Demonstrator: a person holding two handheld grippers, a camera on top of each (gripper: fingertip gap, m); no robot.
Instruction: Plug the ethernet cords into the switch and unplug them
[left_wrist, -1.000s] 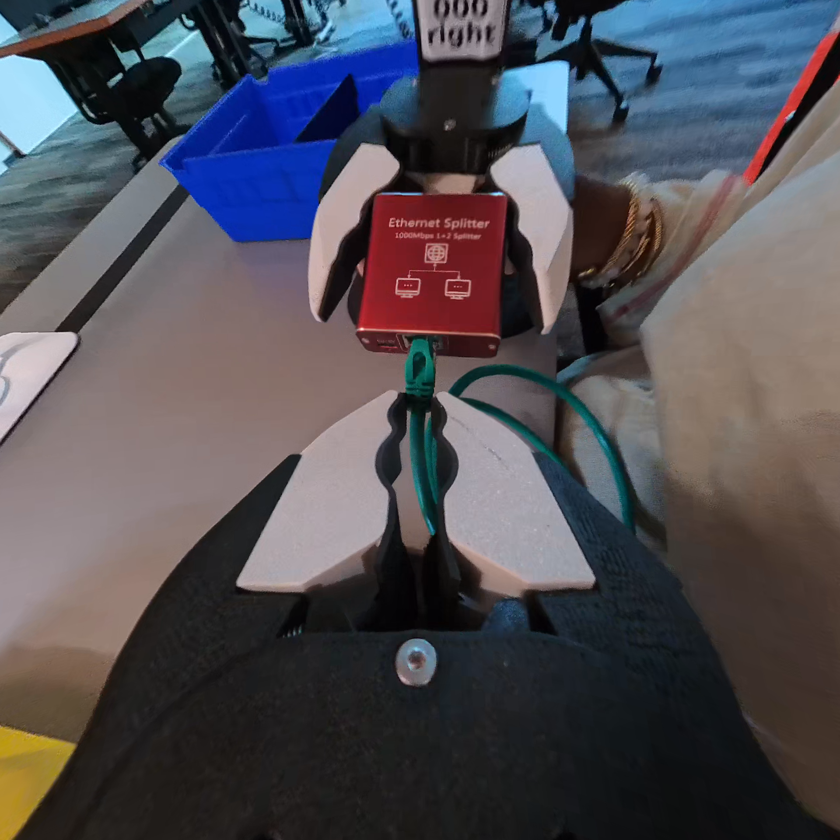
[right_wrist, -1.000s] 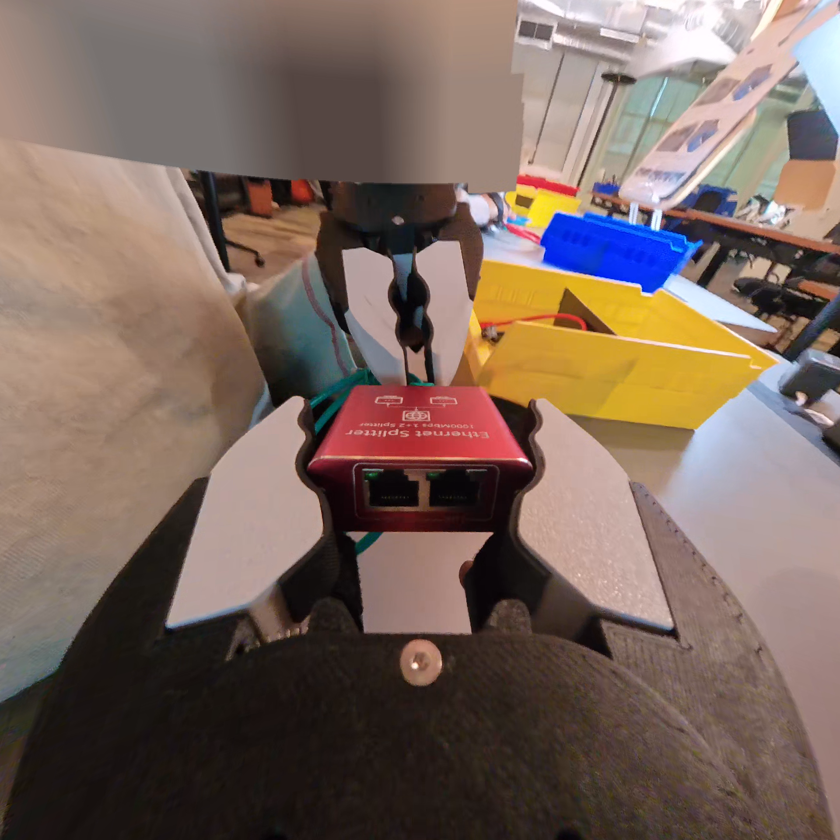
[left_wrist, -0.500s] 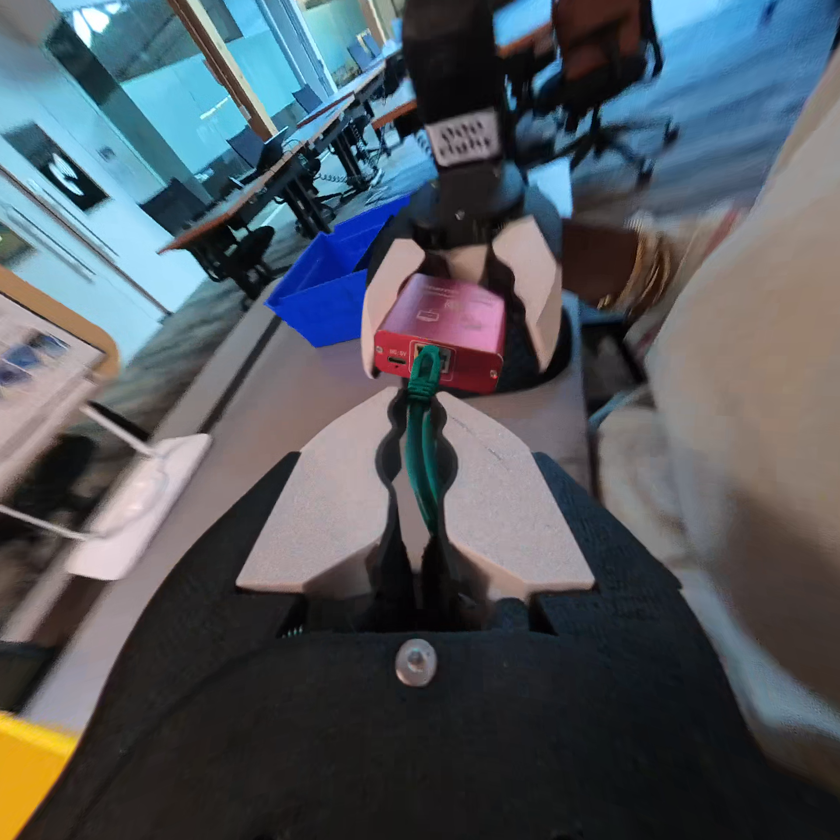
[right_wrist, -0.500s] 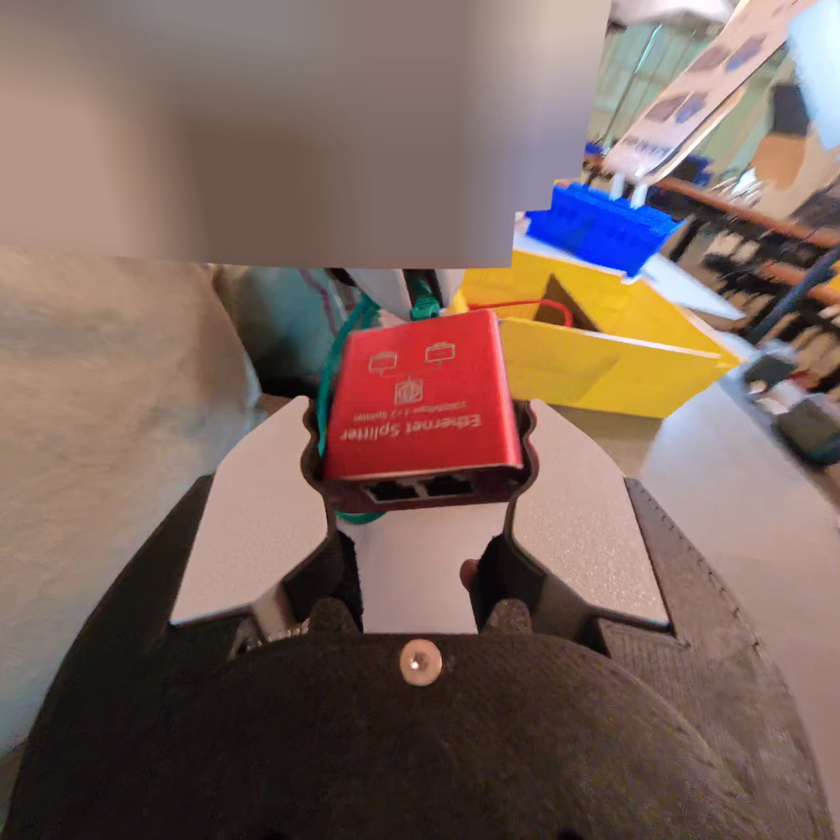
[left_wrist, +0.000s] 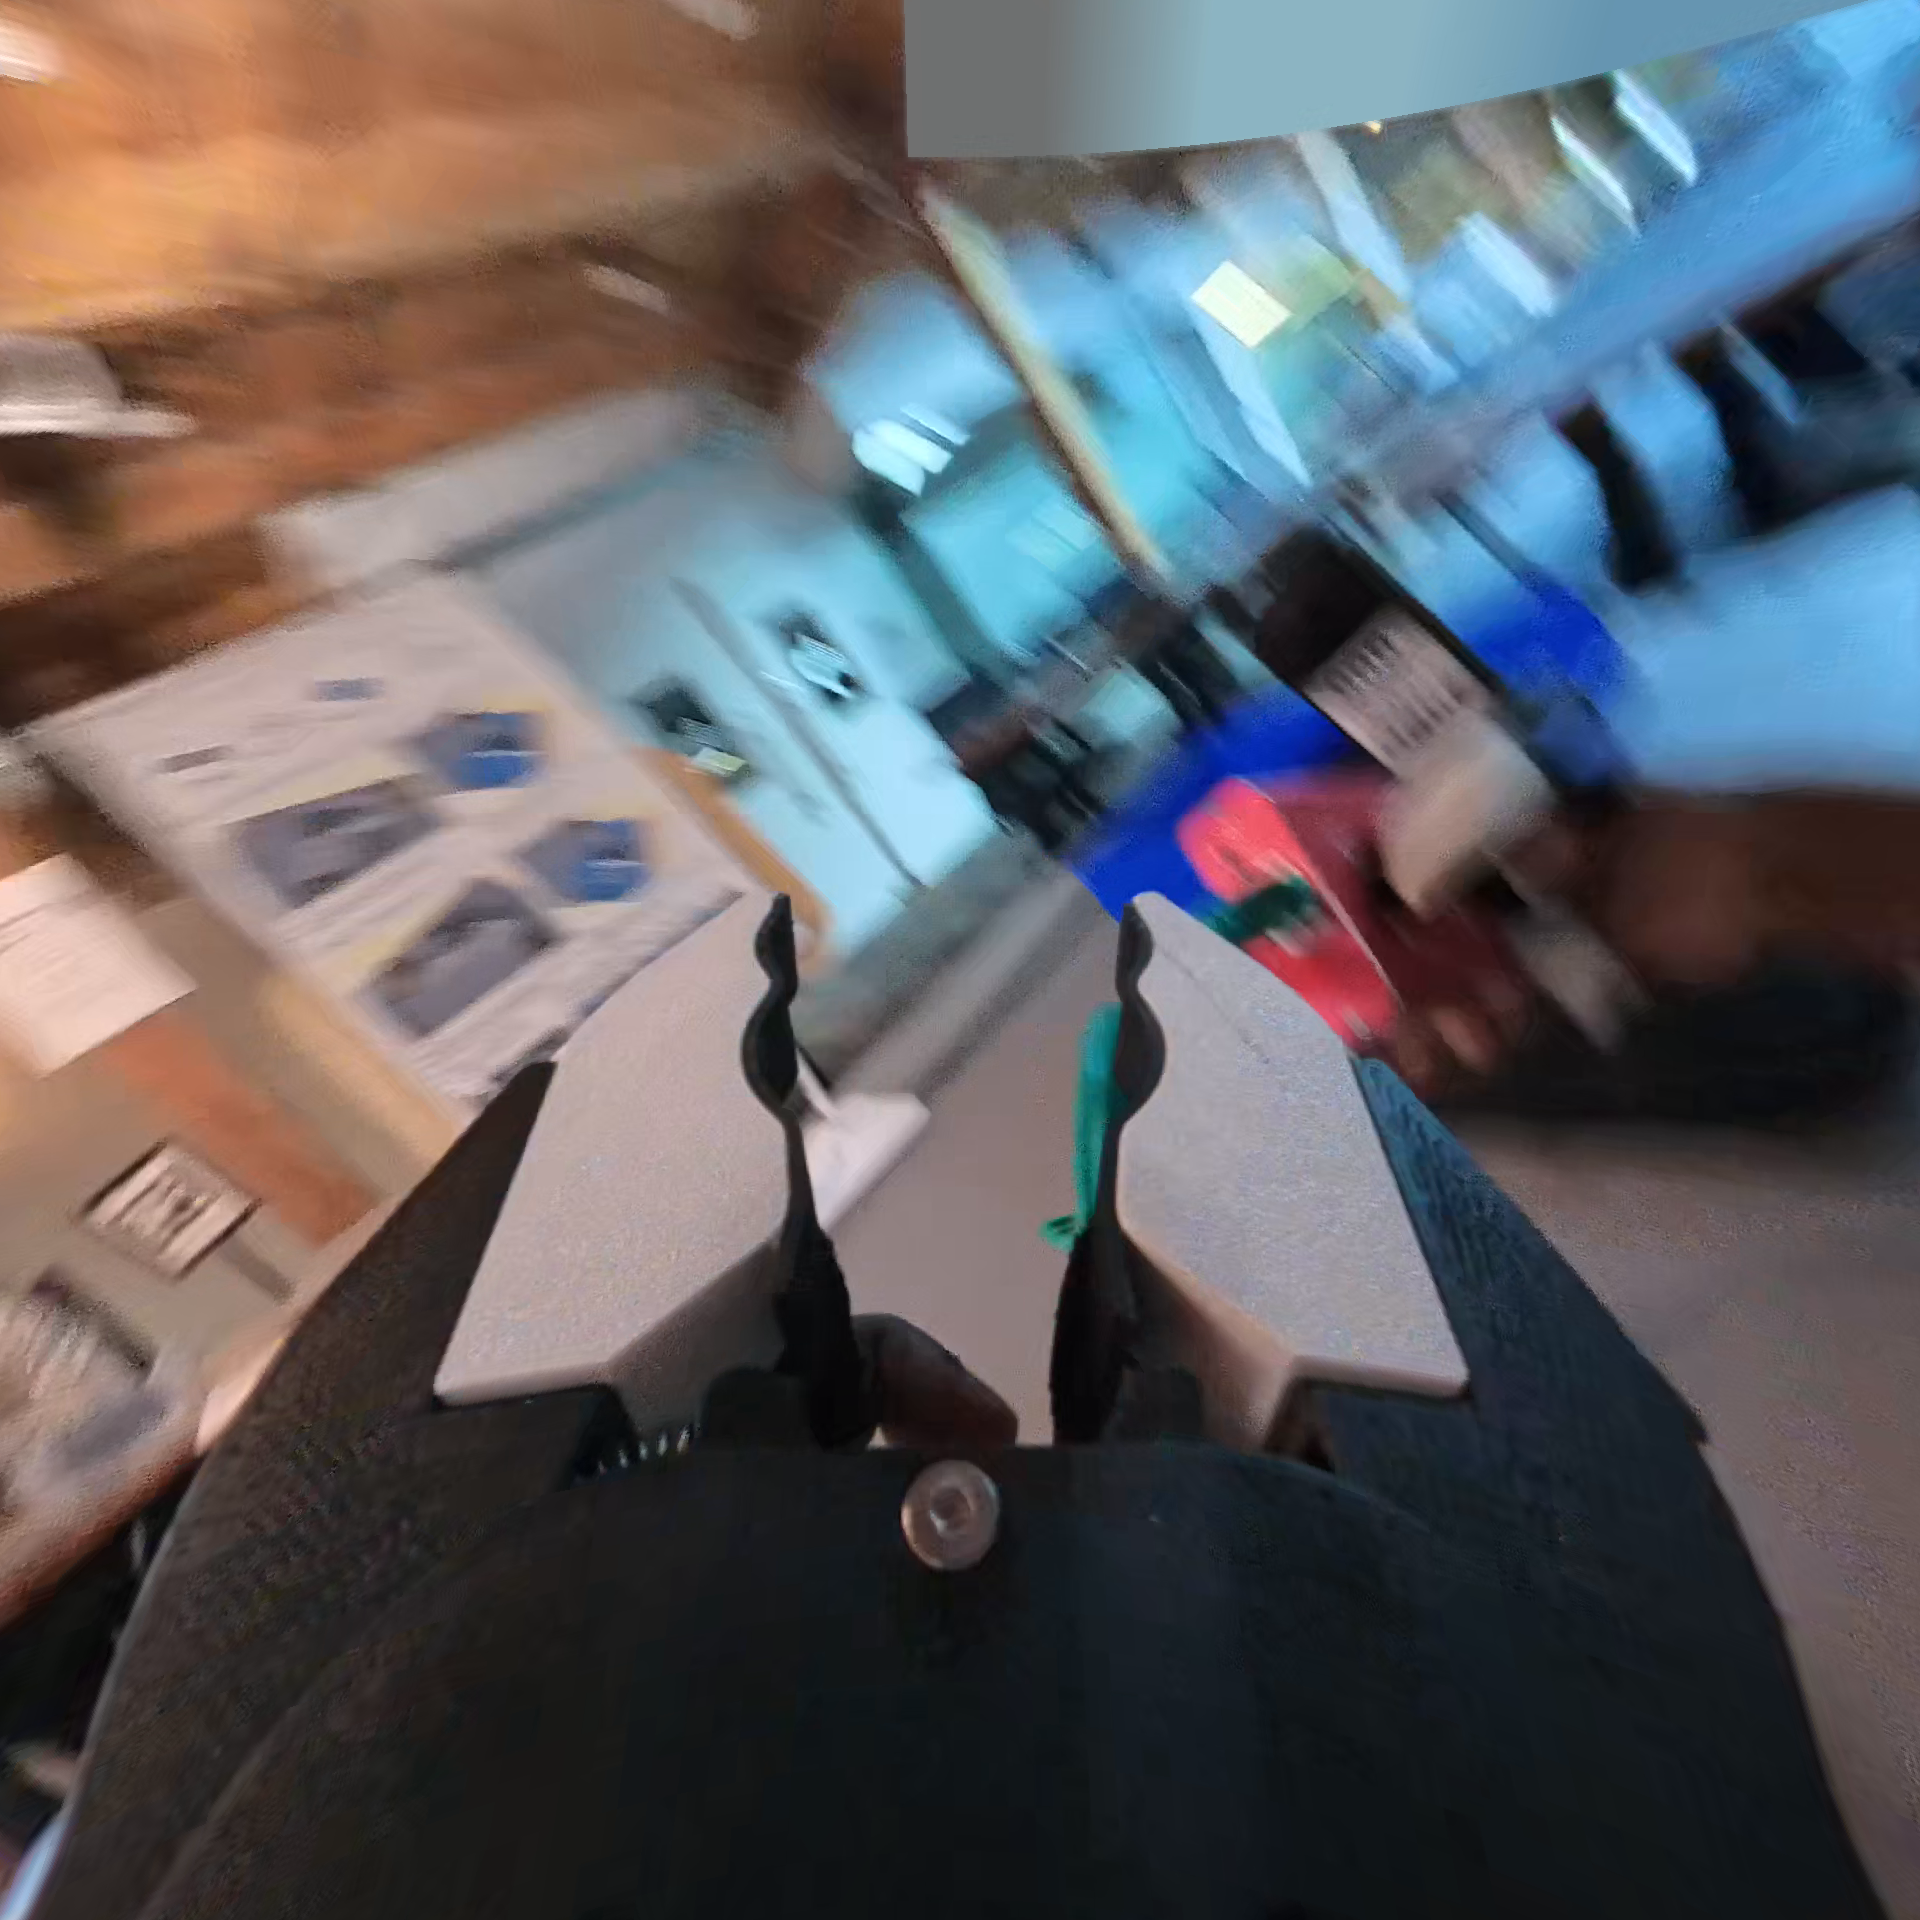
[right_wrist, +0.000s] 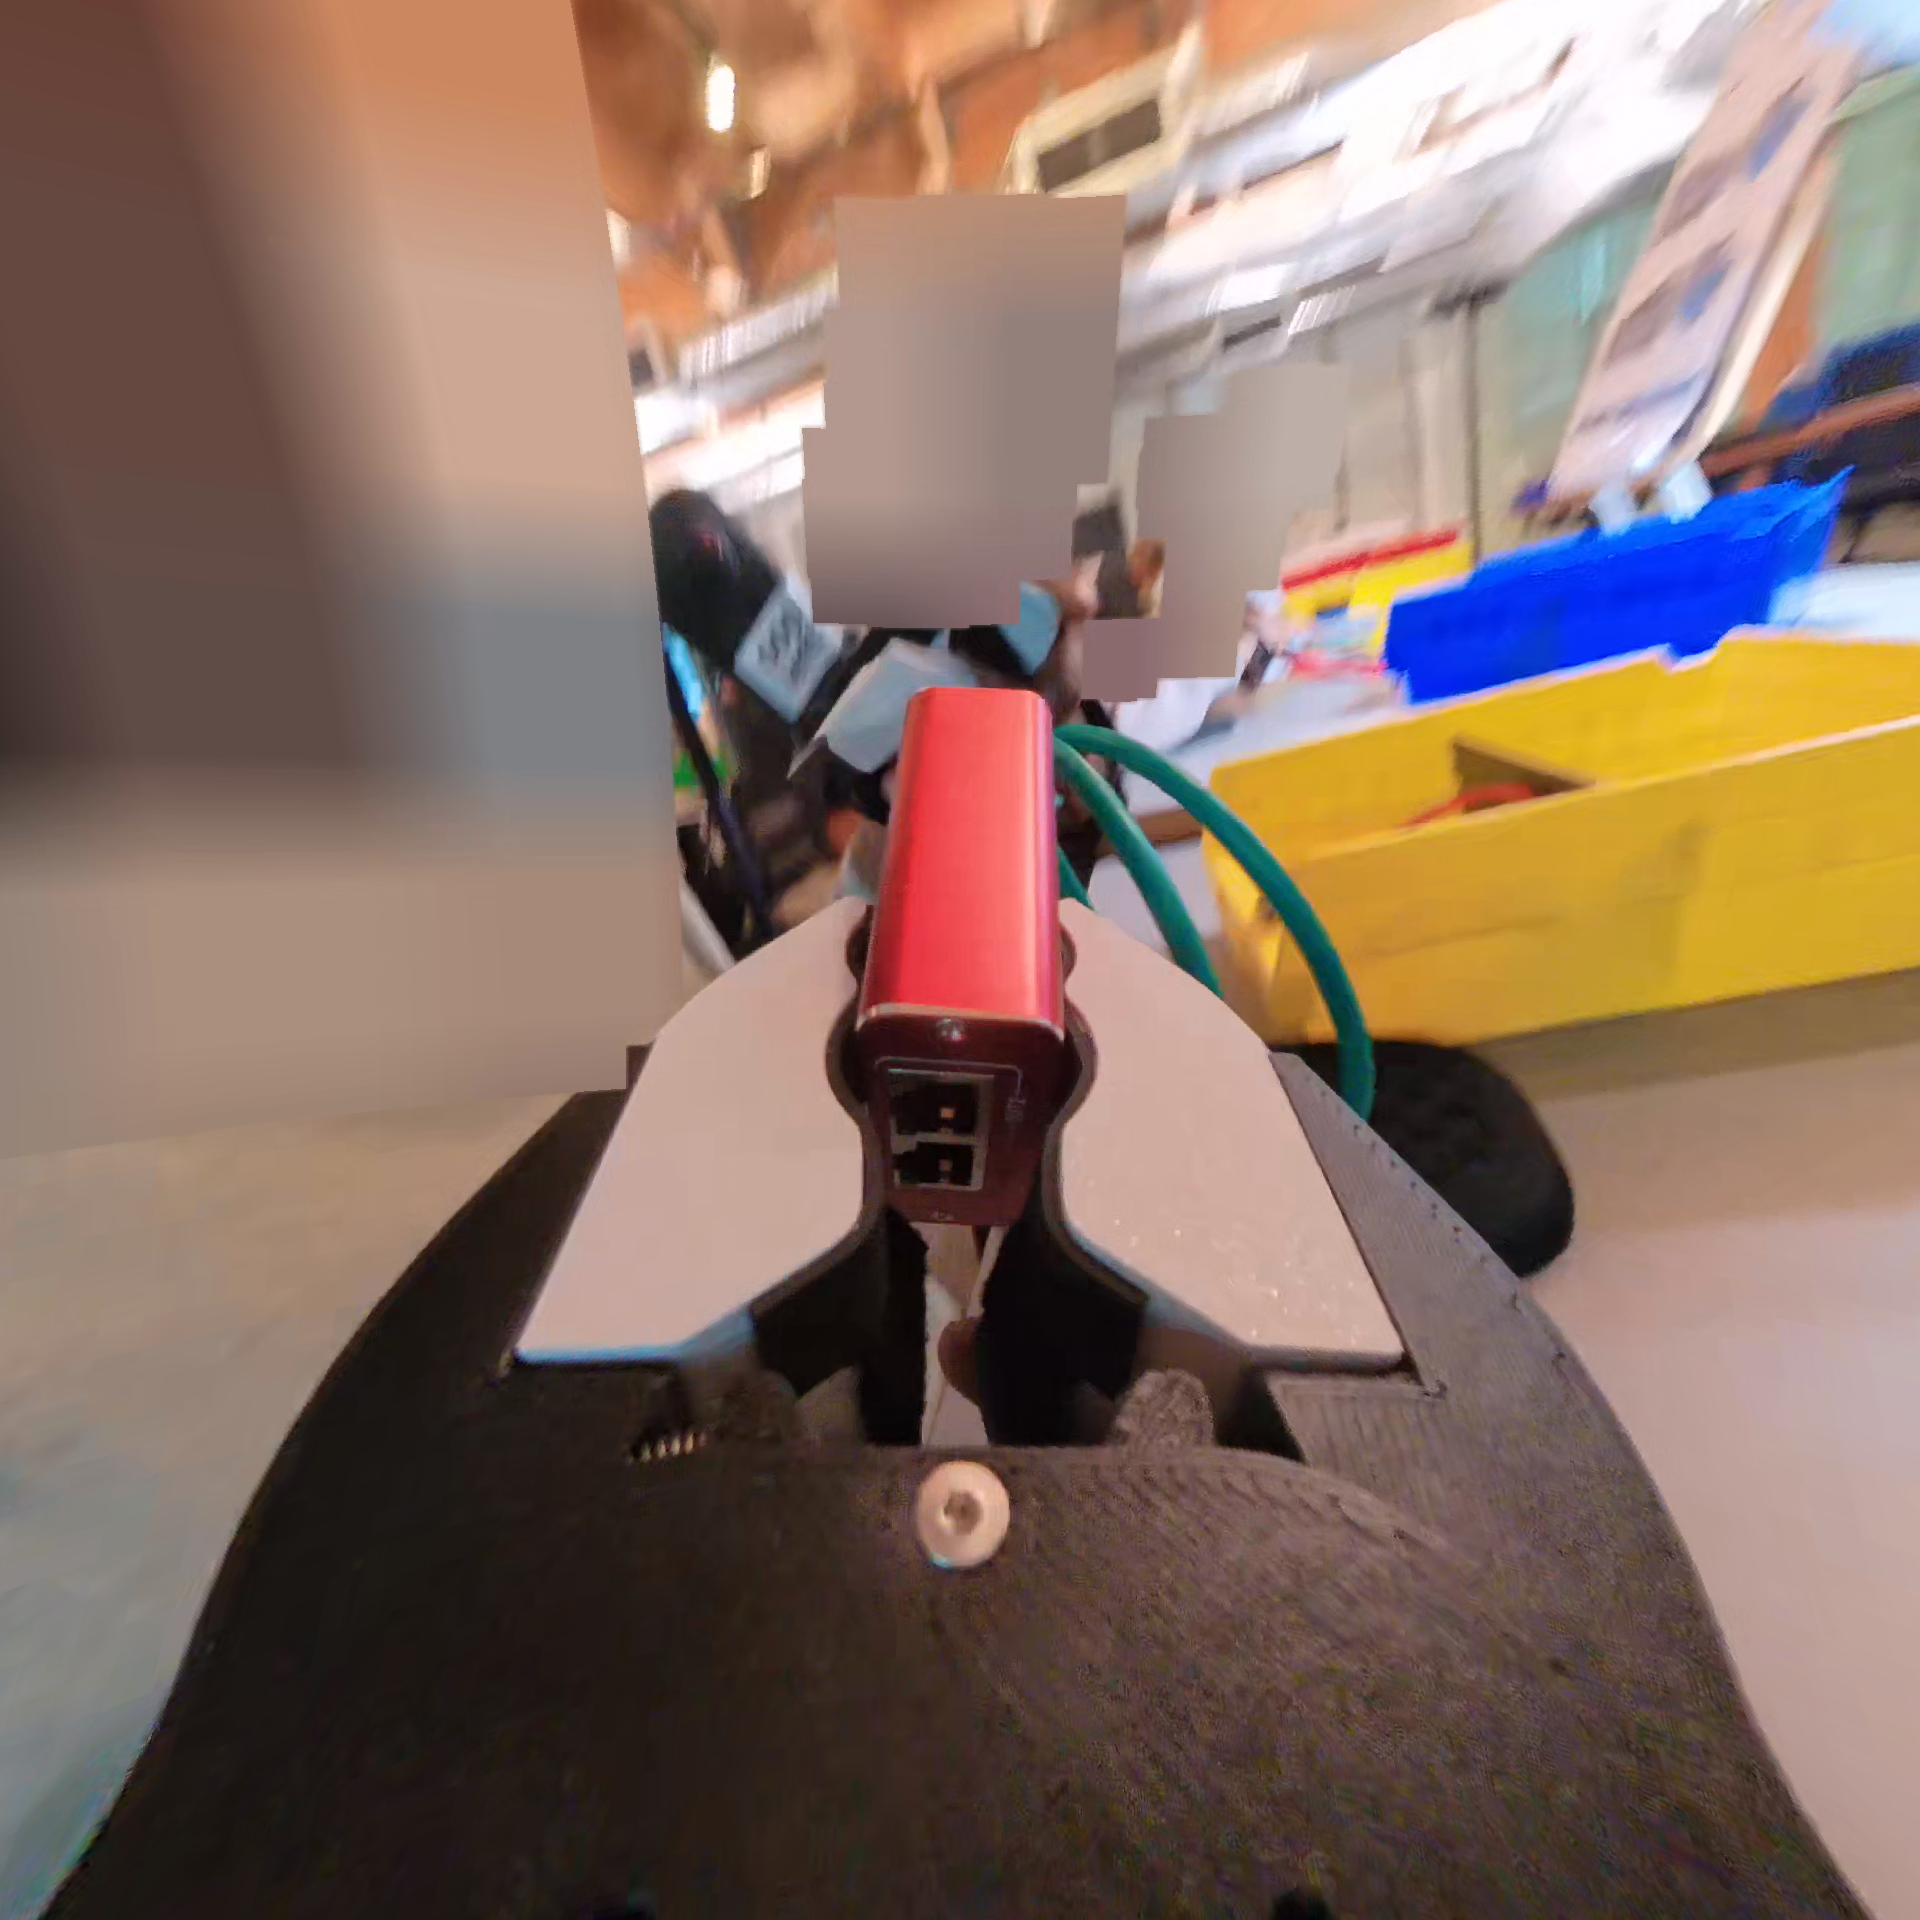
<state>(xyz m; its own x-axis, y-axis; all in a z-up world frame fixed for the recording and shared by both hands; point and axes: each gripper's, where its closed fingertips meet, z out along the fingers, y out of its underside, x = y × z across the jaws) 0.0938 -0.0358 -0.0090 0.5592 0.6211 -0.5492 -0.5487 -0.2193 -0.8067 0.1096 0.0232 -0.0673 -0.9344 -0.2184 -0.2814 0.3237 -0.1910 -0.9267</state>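
My right gripper (right_wrist: 961, 920) is shut on the red switch (right_wrist: 966, 862), which stands on its narrow side between the pads. Its two empty ports (right_wrist: 940, 1138) face the camera, one above the other. A green ethernet cord (right_wrist: 1283, 894) loops out from the switch's far end to the right. My left gripper (left_wrist: 956, 909) is open; the green cord (left_wrist: 1096, 1101) lies loose against its right finger (left_wrist: 1247, 1143). The left wrist view is badly blurred: the switch (left_wrist: 1299, 914) with the green plug (left_wrist: 1262, 909) shows at the right, past the fingertips.
A yellow bin (right_wrist: 1558, 831) stands on the grey table (right_wrist: 1714, 1195) to the right, with a blue bin (right_wrist: 1610, 582) behind it. A black rounded object (right_wrist: 1455, 1132) lies by the cord's loop. A blue bin (left_wrist: 1195, 800) shows blurred in the left wrist view.
My left gripper opened and let go of the green cord, and swung away to the left. The switch turned from flat onto its side and my right gripper closed on its narrower width.
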